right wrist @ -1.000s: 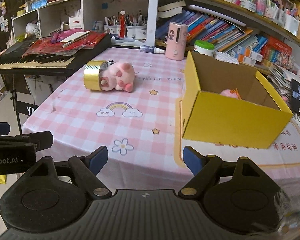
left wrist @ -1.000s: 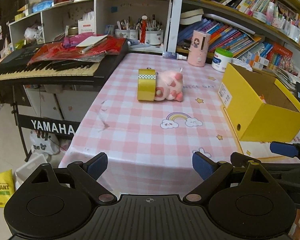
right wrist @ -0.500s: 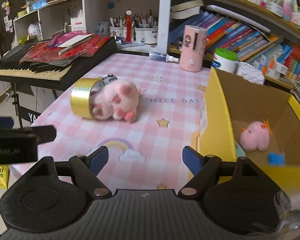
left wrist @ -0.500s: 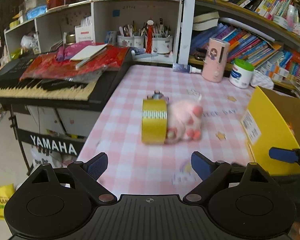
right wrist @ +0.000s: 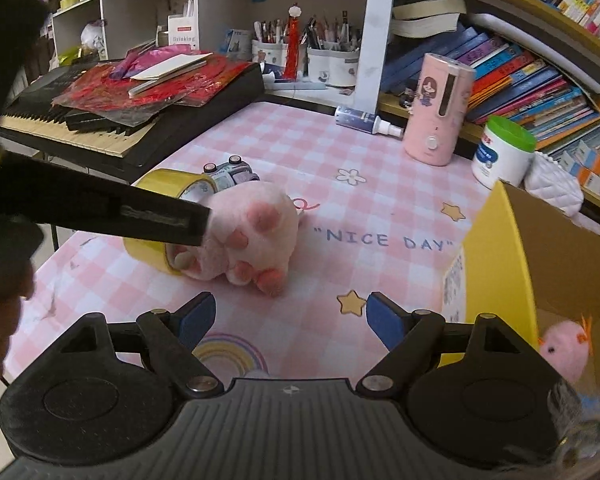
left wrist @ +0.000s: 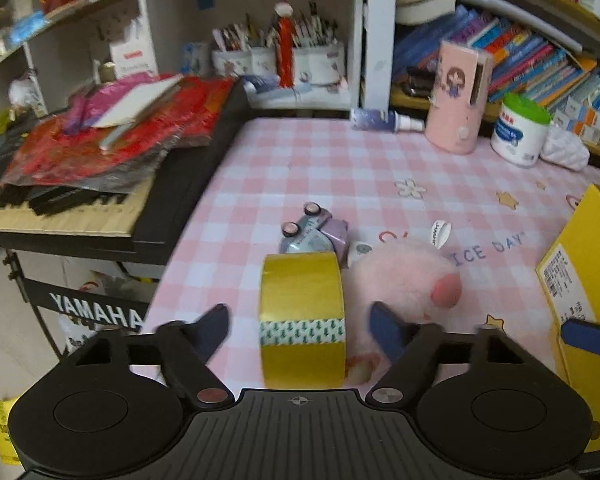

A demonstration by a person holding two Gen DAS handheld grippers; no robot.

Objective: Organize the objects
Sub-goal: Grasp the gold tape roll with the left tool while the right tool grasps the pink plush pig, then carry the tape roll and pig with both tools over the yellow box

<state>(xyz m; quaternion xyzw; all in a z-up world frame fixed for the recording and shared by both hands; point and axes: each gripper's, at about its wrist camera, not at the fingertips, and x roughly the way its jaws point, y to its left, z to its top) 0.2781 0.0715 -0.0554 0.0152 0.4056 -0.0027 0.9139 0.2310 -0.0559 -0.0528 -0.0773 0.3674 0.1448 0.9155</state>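
Note:
A yellow tape roll point(left wrist: 302, 312) stands on edge on the pink checked table, between the open fingers of my left gripper point(left wrist: 300, 326), which do not touch it. A pink plush toy point(left wrist: 408, 280) lies against its right side, and a small toy car point(left wrist: 312, 232) sits just behind. In the right wrist view the tape roll point(right wrist: 160, 188), the plush point(right wrist: 252, 232) and the car point(right wrist: 232, 172) lie ahead to the left. My right gripper point(right wrist: 290, 320) is open and empty above the table. The yellow box point(right wrist: 496, 280) at the right holds a small pink toy point(right wrist: 566, 354).
A keyboard point(left wrist: 80, 200) piled with red wrappers borders the table's left edge. A pink dispenser point(right wrist: 438, 108), a white jar point(right wrist: 502, 152) and a spray bottle point(right wrist: 364, 120) stand at the back. Shelves of books and pen cups lie behind. The left gripper's arm point(right wrist: 100, 208) crosses the right view.
Both grippers have moved forward over the table. My left gripper has come up around the tape roll. The right gripper is nearer to the plush and the box.

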